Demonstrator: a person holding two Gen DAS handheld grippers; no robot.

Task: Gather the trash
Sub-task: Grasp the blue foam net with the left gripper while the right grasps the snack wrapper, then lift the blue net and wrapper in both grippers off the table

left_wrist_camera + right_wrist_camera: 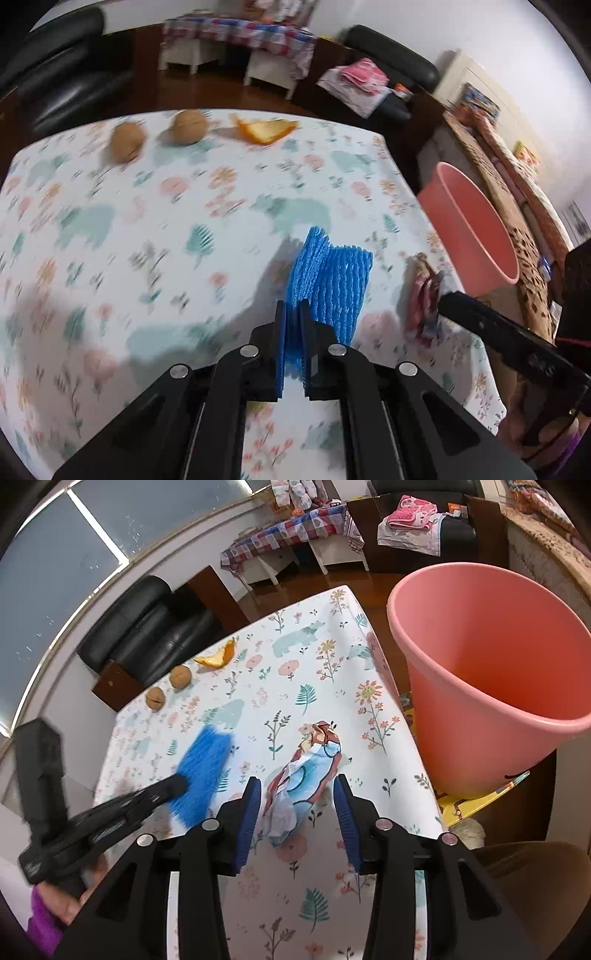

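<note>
My left gripper is shut on a blue foam fruit net and holds it just above the flowered tablecloth; the net also shows in the right wrist view. My right gripper is open, with its fingers on either side of a crumpled paper wrapper that lies on the cloth; the wrapper shows in the left wrist view. A pink bin stands beyond the table's right edge, also in the left wrist view.
Two walnuts and an orange peel lie at the table's far edge. Black sofas, a low table with a checked cloth and a brown patterned bed surround the table.
</note>
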